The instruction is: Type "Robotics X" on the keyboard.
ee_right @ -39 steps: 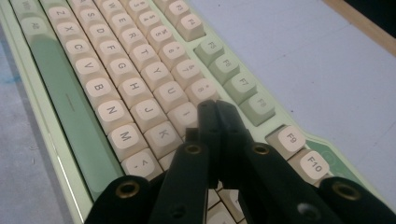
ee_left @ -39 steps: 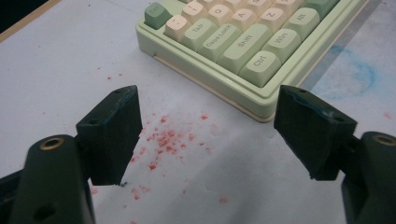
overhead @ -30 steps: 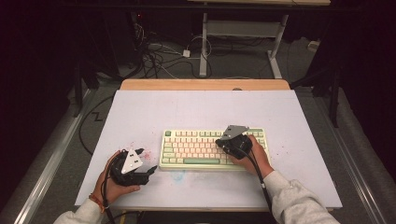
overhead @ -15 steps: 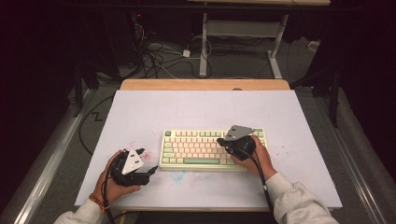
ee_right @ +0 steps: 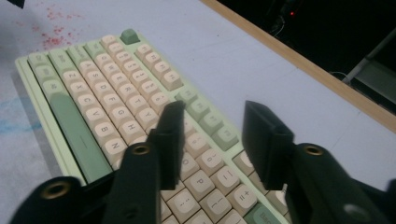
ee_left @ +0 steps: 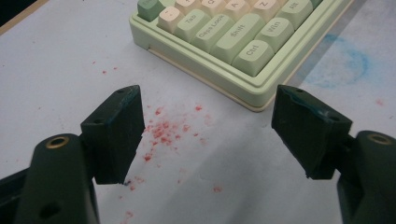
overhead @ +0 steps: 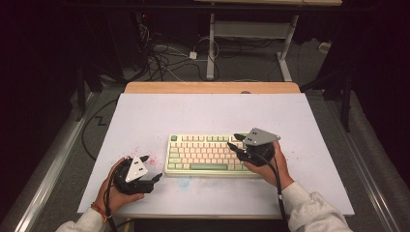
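Up top, the high view looks forward and down from the person's side, taking in the whole white surface [overhead: 203, 116], the floor cables behind it, and both forearms coming in from the bottom edge. The left gripper view sits low and very close, skimming the surface toward the near-left corner of the keyboard [ee_left: 243, 46], its Ctrl and Shift keys readable. The right gripper view rides higher, looking back along the key rows from the keyboard's right end toward the wooden far edge [ee_right: 299, 60]. All three share the keyboard; the red speckles [ee_left: 163, 130] also show in each.
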Motion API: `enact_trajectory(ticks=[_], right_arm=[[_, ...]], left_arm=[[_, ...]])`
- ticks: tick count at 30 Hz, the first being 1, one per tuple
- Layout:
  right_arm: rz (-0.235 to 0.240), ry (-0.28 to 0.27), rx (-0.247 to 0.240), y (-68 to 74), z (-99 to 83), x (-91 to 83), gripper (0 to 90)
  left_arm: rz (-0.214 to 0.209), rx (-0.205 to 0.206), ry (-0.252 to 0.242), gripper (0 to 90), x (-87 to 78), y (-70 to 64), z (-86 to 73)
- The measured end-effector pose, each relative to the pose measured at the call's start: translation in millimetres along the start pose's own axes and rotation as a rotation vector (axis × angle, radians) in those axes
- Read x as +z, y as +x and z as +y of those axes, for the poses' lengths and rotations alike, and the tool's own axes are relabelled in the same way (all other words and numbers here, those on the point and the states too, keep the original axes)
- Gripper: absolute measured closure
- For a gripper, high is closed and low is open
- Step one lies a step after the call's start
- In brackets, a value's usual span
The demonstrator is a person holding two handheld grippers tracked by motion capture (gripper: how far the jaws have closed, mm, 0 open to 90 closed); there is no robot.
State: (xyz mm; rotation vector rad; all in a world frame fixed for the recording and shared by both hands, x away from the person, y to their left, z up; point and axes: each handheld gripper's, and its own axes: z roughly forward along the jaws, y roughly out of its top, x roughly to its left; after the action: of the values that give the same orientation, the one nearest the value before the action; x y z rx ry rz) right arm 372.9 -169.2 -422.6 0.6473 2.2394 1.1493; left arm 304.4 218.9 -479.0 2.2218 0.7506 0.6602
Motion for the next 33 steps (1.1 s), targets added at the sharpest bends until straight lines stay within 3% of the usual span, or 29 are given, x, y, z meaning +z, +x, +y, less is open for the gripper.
enact_trajectory(ticks=[5, 9, 22, 26, 33], right_arm=[[-0.038, -0.042, 0.016, 1.8, -1.0, -9.3, 34.7], [-0.07, -0.055, 0.025, 3.5, -5.5, -17.5, 28.2], [-0.143, -0.05, 0.041, 9.3, -34.0, -49.3, 20.8], [-0.163, -0.043, 0.043, 9.7, -42.7, -60.3, 21.1], [-0.199, -0.031, 0.05, 9.4, -56.8, -75.4, 20.9]], left_arm=[[0.003, -0.003, 0.002, 21.5, -1.6, 0.9, -1.2], [0.001, -0.01, 0.002, 19.2, -1.9, 1.6, -0.7], [-0.003, -0.009, -0.034, 21.0, -7.8, 3.6, 4.8], [-0.008, -0.021, -0.049, 25.8, -10.8, 4.6, 7.3], [-0.038, -0.015, -0.053, 44.6, -10.9, 5.6, 13.7]])
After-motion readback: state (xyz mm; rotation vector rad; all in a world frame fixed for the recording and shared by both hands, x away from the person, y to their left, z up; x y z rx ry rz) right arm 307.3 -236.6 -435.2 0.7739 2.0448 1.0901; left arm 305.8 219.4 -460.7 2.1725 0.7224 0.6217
